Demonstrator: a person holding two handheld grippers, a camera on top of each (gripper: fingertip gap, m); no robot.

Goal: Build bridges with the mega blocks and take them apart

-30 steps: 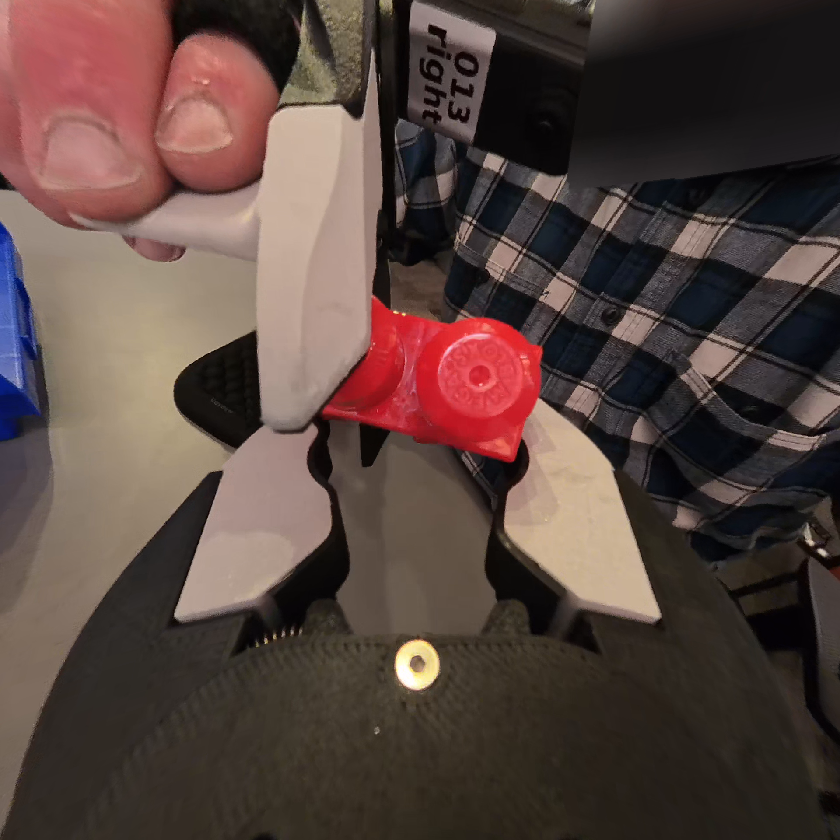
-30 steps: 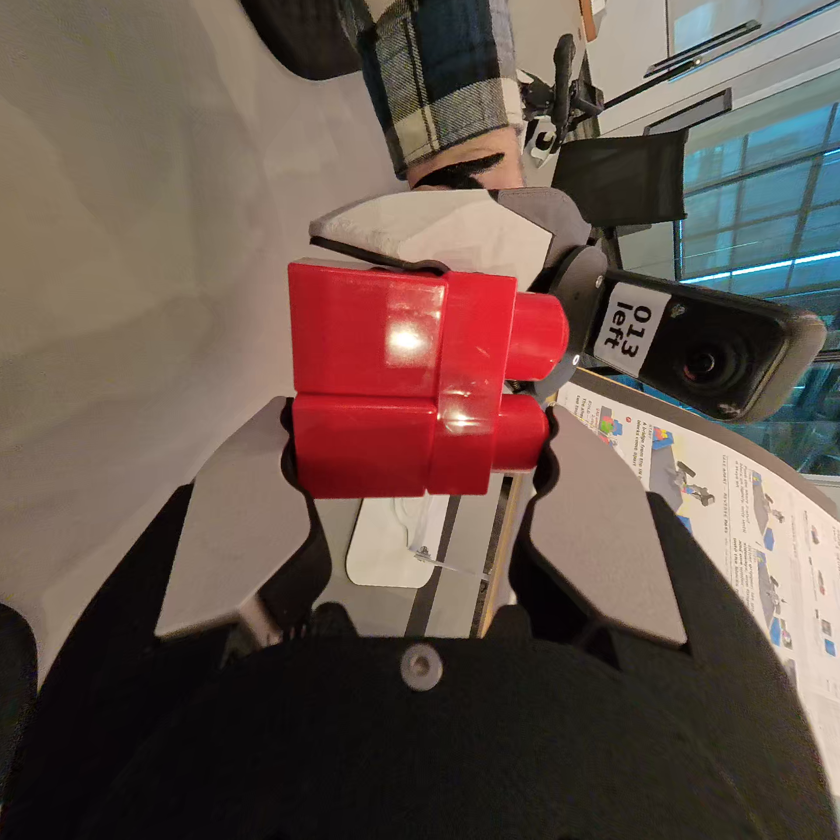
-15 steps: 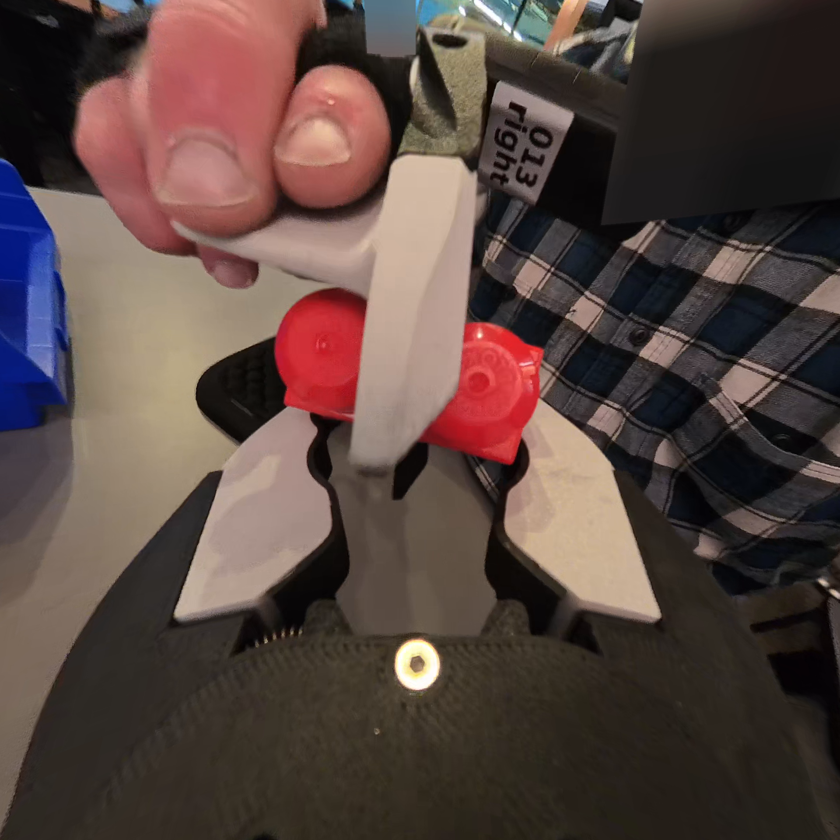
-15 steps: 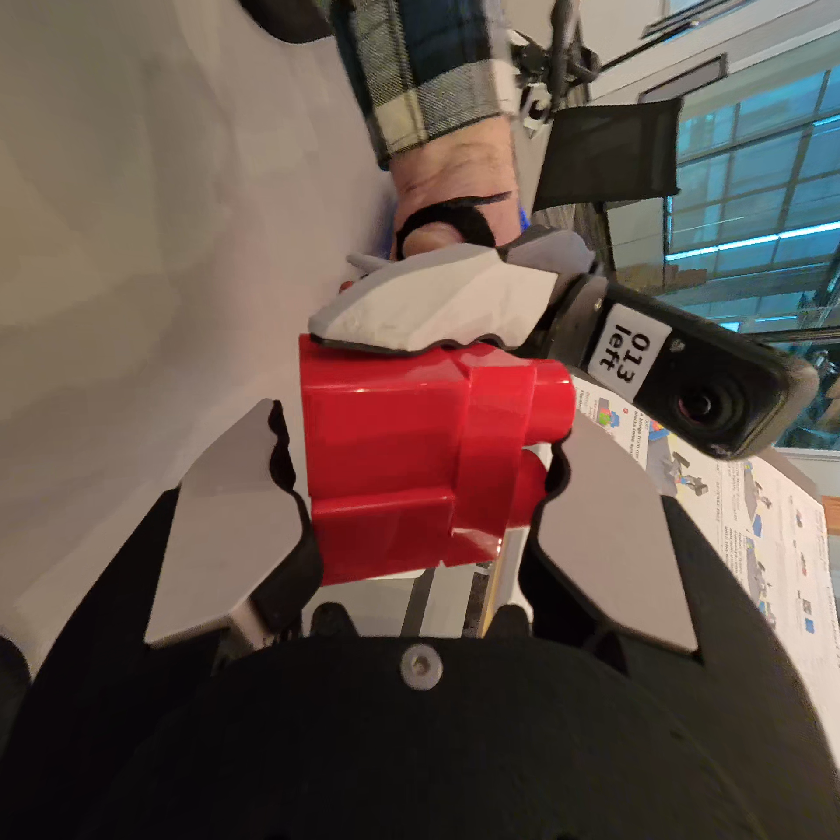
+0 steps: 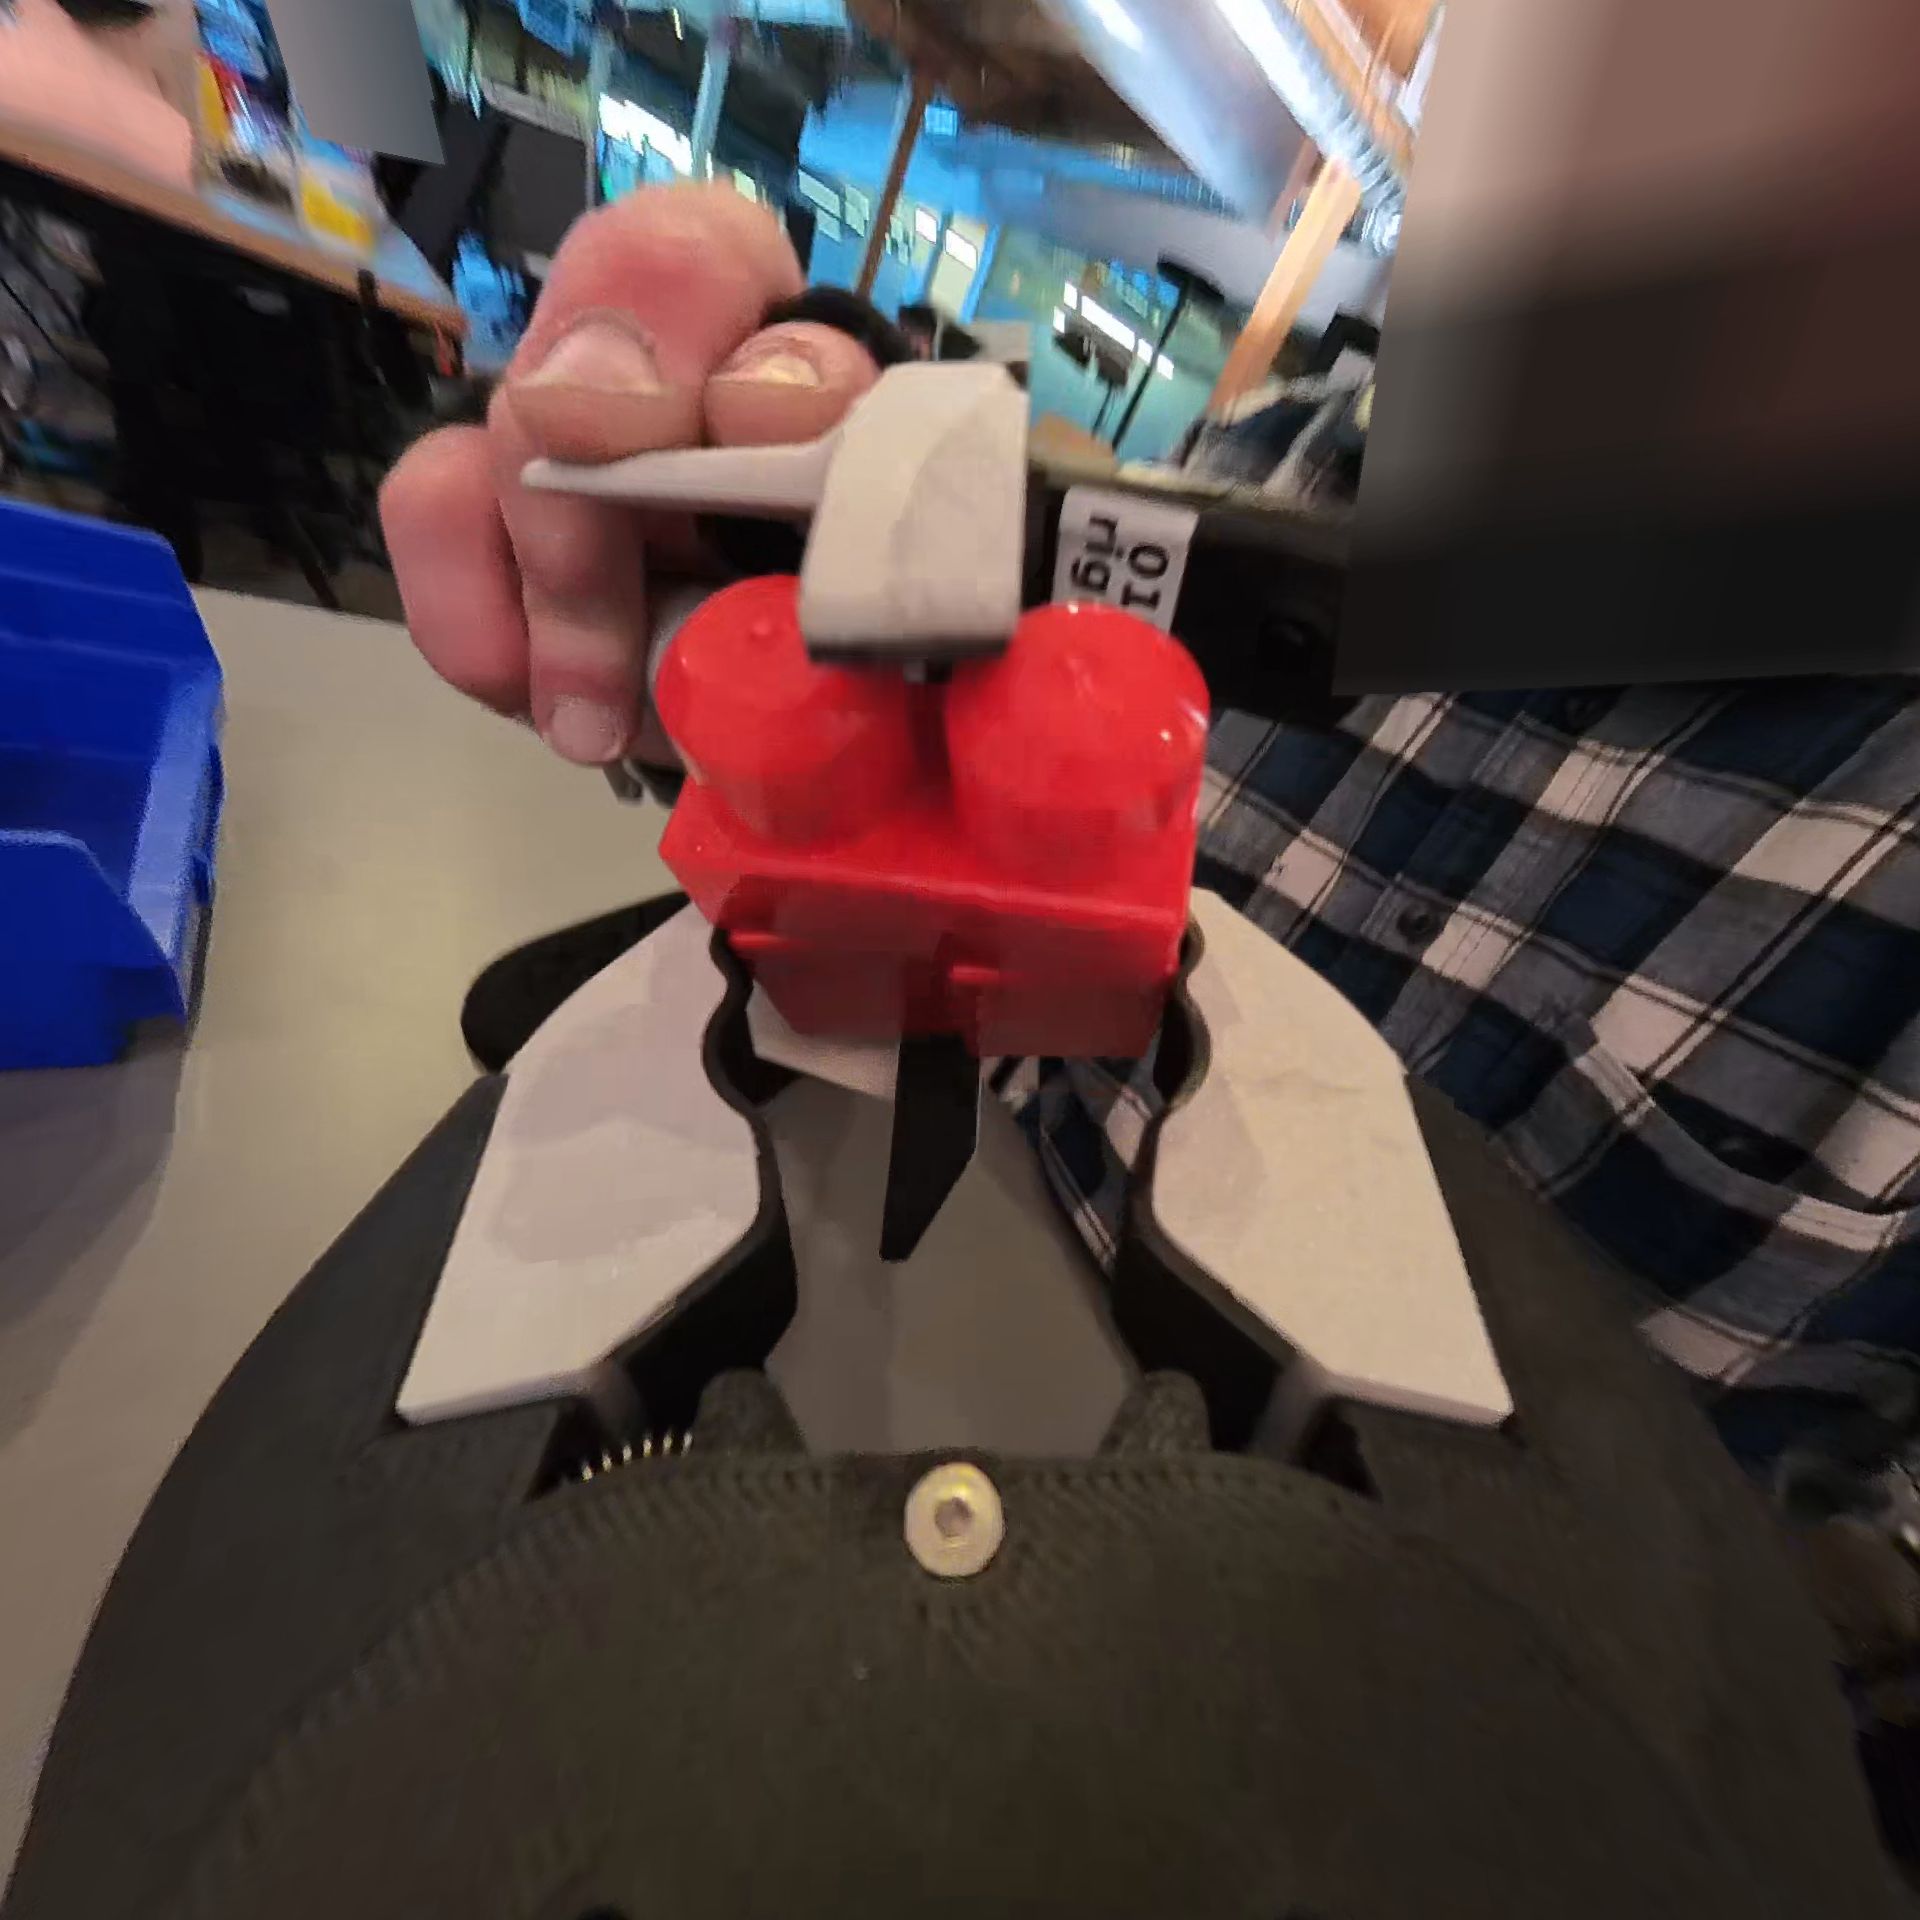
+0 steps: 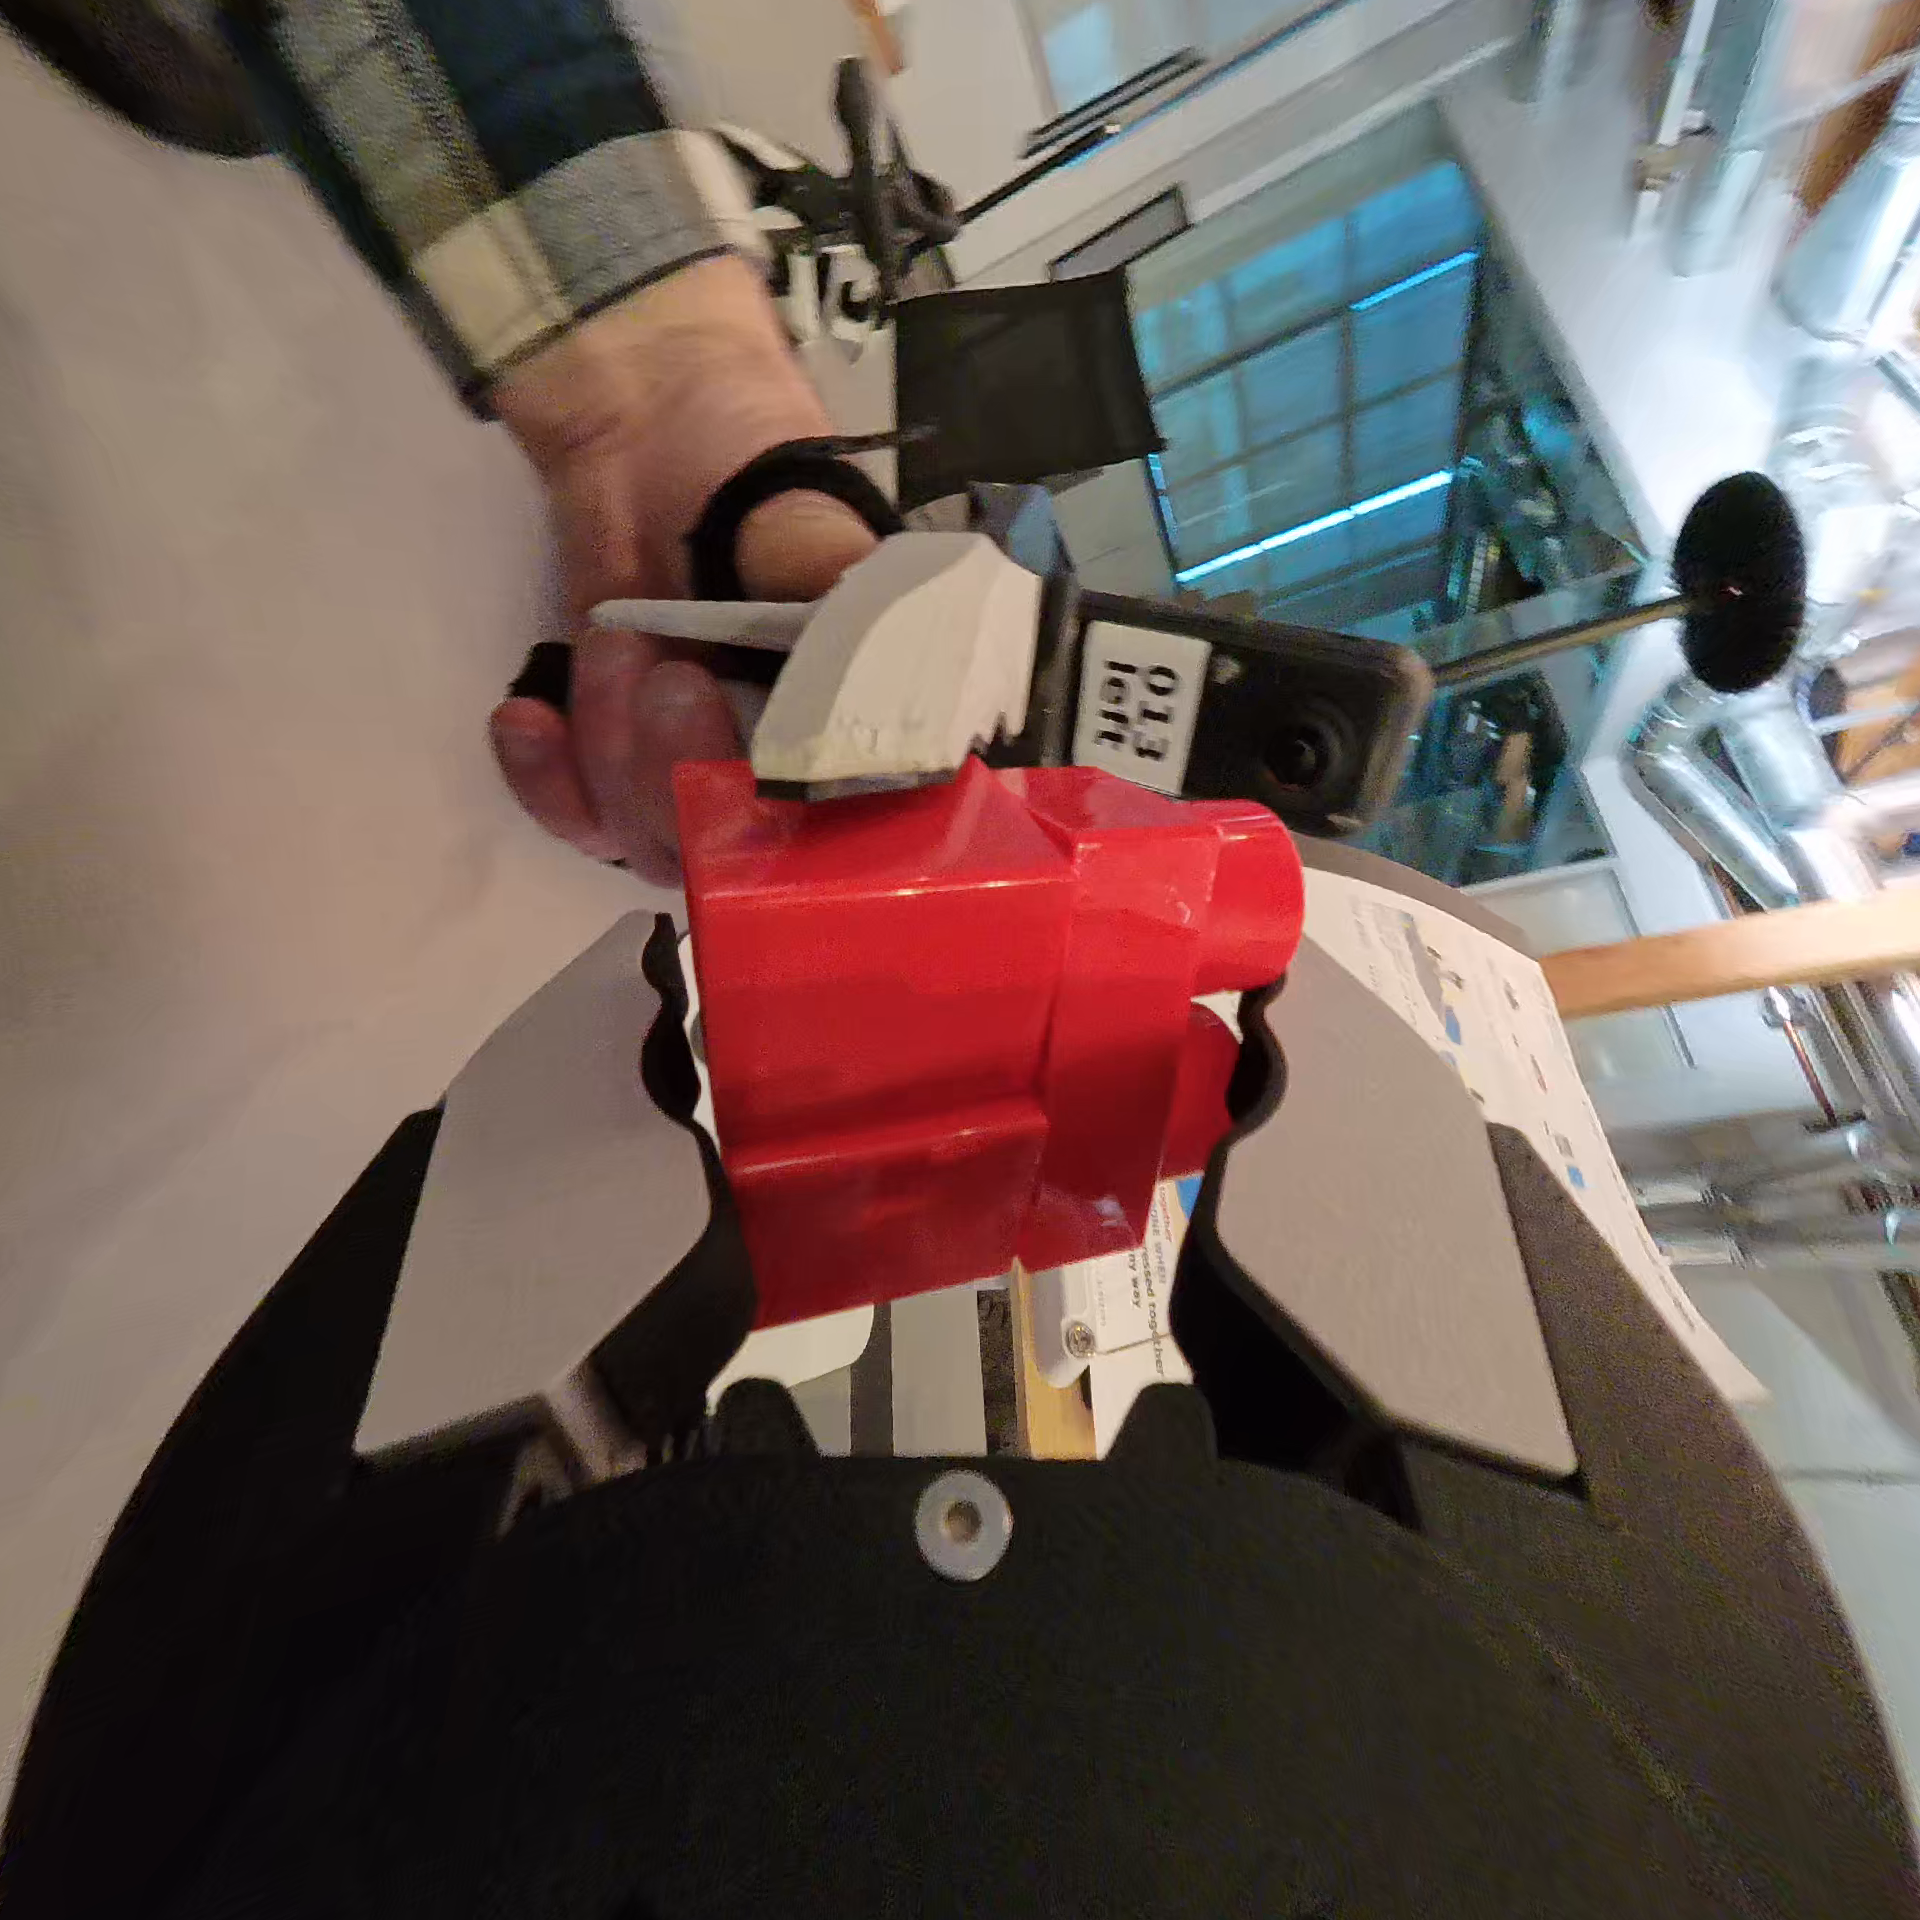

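**Change of state.** Over the last second the left gripper point(image 5: 956, 977) has pitched upward. Its view, working from the left, now takes in the blue plastic storage bin point(image 5: 94, 790), the pale table point(image 5: 343, 831) and the room beyond. The red plastic two-stud mega block point(image 5: 925, 914) has turned with it: the studs, which faced the lens, now point up and away. The grey finger point(image 5: 914, 540) of the right gripper point(image 6: 956, 1039) has shifted from the block's left end to the stud tops.

**Meaning.** Treat this as a mid-air re-orientation. The block is off the table and no bridge is in view.

**Tongs.** The left gripper stands wide, its pads closed on the block's two side walls. The right gripper, equally wide, bears on the stud tips and the underside.

**View differences.** The left view shows both studs and the checked shirt point(image 5: 1558, 935) at right. Only the right view shows the block's stepped length, the left gripper's finger point(image 6: 904, 665) on its far face, and the printed sheet point(image 6: 1507, 1091) at right.
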